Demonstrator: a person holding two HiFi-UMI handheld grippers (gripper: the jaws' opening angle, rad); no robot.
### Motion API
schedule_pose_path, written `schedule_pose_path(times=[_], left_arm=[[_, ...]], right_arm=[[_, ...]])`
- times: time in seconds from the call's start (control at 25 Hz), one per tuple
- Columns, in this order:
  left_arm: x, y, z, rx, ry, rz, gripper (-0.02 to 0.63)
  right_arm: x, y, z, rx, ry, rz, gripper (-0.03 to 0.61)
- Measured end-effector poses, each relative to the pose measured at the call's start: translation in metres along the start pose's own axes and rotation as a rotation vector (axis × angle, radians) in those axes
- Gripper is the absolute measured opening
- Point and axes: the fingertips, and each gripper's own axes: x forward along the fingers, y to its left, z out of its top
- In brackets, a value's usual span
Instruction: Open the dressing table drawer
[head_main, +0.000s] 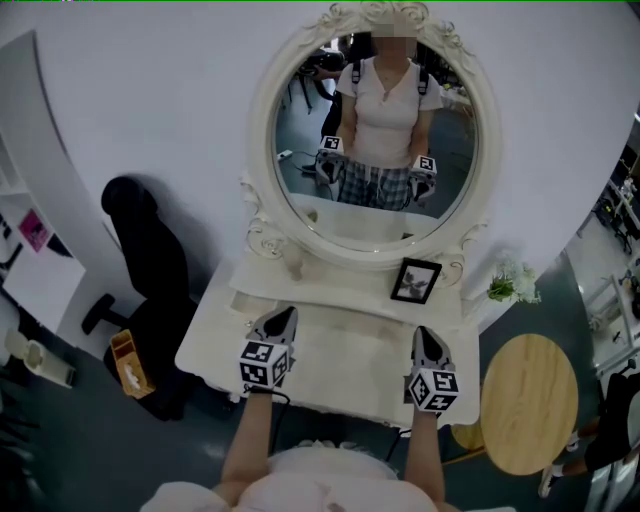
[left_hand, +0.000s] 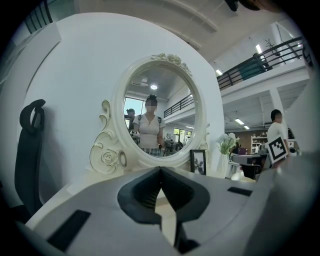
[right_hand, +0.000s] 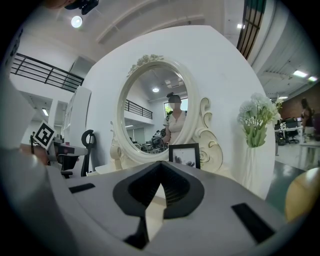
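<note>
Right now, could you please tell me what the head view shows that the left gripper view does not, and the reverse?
Only the head view shows the round wooden table. Only the left gripper view shows the balcony railing and that the left gripper is shut and empty. Both show the oval mirror, the picture frame, the flowers and the black chair.

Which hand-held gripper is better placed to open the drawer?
Probably left: the left hand-held gripper is nearer the middle of the dressing table than the right hand-held gripper. Both are shut; the drawer is hidden.
</note>
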Motion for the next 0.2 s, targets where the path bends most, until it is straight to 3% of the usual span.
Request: schedule_pose_path(times=[0.2], left_arm=[[-0.0026, -0.0051, 0.0003, 0.001, -0.002, -0.005, 0.026]], right_arm=[[-0.0055, -0.0011, -0.0022, 0.003, 0.001, -0.003, 0.015]])
